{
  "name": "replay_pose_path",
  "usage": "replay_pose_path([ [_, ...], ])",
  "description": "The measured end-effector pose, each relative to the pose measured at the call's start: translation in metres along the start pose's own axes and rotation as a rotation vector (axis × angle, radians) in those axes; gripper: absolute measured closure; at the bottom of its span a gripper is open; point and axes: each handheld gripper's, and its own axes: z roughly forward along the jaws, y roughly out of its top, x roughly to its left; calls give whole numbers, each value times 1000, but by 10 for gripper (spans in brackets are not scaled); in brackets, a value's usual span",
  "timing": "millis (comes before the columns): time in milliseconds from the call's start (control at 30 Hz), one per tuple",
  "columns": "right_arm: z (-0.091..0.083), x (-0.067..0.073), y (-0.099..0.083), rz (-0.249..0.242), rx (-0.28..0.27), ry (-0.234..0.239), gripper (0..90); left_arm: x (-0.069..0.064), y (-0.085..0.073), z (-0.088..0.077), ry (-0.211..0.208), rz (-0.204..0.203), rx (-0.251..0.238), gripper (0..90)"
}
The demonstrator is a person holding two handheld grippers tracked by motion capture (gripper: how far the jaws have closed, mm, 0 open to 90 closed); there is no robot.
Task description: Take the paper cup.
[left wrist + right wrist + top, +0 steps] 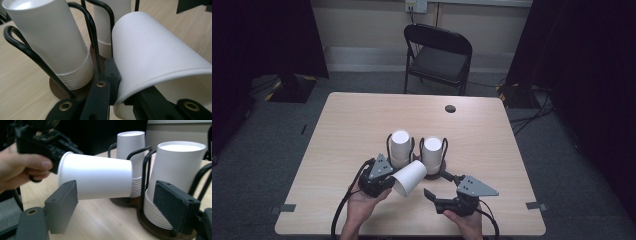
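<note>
left gripper (388, 181): clamped on the rim of a white paper cup (410, 176), held on its side above the surface (347, 120) | cup: just beside two cup stacks in wire holder (418, 150) | right gripper (436, 196): spread, grasping nothing, near holder

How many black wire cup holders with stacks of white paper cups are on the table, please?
2: the left black wire cup holder and the right black wire cup holder stand side by side mid-table. One loose white paper cup is held sideways in the left gripper.
</note>
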Motion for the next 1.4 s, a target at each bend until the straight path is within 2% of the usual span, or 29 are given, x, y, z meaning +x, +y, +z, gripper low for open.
replay_pose_path([
  [33,1,0,0,-9,8,5,182,1,2,0,-3,23,21,863],
  [67,2,2,0,-21,18,4,172,1,3,2,-8,18,30,863],
  [133,3,4,0,-48,32,7,167,1,5,3,-21,37,57,863],
  [167,3,5,0,-62,36,9,165,0,6,4,-41,27,73,863],
  [300,5,8,0,-123,57,28,164,-2,10,9,-83,62,179,865],
  [367,7,10,0,-153,85,46,166,-4,10,13,-83,47,185,866],
  [400,8,12,0,-171,100,49,166,-5,11,14,-90,59,196,866],
  [500,10,16,-1,-212,125,62,162,-6,12,17,-101,47,197,866],
  [567,11,18,-2,-243,139,57,155,-5,13,17,-113,34,208,865],
  [733,17,24,-7,-339,219,37,163,-2,15,20,-136,9,280,866],
  [933,23,32,-12,-411,235,46,170,2,14,25,-198,-19,323,866],
  [1067,28,37,-13,-462,259,38,180,3,15,25,-214,-14,348,866],
  [1133,30,39,-13,-487,255,32,198,4,16,26,-207,-17,360,866],
  [1200,31,39,-13,-499,246,29,218,4,16,27,-220,-28,368,868],
  [1233,31,40,-13,-513,246,35,215,4,18,27,-230,-8,389,868],
  [1300,32,42,-13,-535,241,38,196,4,19,28,-227,-26,388,868],
  [1400,35,44,-13,-562,247,30,175,5,21,30,-238,-28,403,868],
])
